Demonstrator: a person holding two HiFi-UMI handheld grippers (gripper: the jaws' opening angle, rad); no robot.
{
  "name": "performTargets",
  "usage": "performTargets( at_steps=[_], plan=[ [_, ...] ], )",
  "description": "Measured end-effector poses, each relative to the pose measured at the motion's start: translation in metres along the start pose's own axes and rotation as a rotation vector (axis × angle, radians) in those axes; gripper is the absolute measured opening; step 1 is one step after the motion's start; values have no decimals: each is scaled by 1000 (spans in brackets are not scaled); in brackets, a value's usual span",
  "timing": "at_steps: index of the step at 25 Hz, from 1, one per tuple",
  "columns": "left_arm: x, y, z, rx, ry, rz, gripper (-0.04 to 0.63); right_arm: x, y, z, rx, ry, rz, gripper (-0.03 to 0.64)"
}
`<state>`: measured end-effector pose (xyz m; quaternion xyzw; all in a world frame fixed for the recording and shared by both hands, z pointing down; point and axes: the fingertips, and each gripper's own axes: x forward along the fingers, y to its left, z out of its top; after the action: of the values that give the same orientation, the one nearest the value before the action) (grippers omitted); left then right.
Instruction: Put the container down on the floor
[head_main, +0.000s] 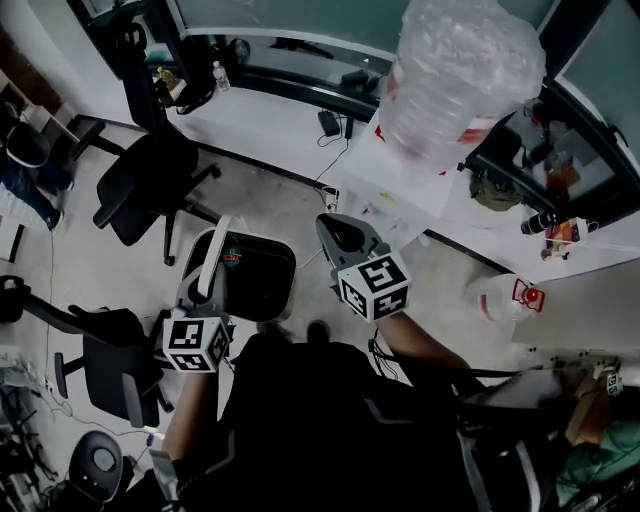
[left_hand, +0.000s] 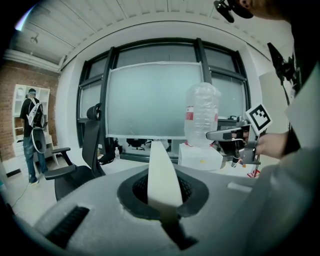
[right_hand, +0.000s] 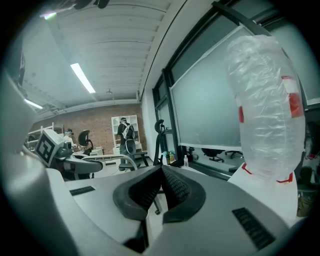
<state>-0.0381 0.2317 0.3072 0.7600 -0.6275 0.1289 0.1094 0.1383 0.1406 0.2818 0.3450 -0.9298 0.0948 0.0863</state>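
In the head view, a dark container (head_main: 252, 278) with a pale rim hangs under my left gripper (head_main: 205, 285), above the floor. Its white handle (head_main: 213, 258) arches up from it. In the left gripper view that white handle (left_hand: 162, 180) runs straight between the jaws of the left gripper (left_hand: 163, 200), which is shut on it. My right gripper (head_main: 336, 228) is held beside the container, to its right and apart from it. In the right gripper view the black pads of the right gripper (right_hand: 161, 172) meet at their tips with nothing between them.
A big clear water bottle (head_main: 455, 70) stands upside down on a white dispenser (head_main: 400, 175) ahead on the right. Black office chairs (head_main: 150, 185) stand to the left, one close by (head_main: 105, 370). A water jug (head_main: 505, 298) lies at right. A person (left_hand: 32, 131) stands by far shelves.
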Motion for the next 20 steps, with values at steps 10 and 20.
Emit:
performTargets(
  at_steps=[10,20],
  plan=[
    [53,27,7,16,-11,-92,10,38,-15,6,-21,25,-55,8],
    [129,69,26,73,-22,-261,11,104,-36,18,-7,72,-158,8]
  ],
)
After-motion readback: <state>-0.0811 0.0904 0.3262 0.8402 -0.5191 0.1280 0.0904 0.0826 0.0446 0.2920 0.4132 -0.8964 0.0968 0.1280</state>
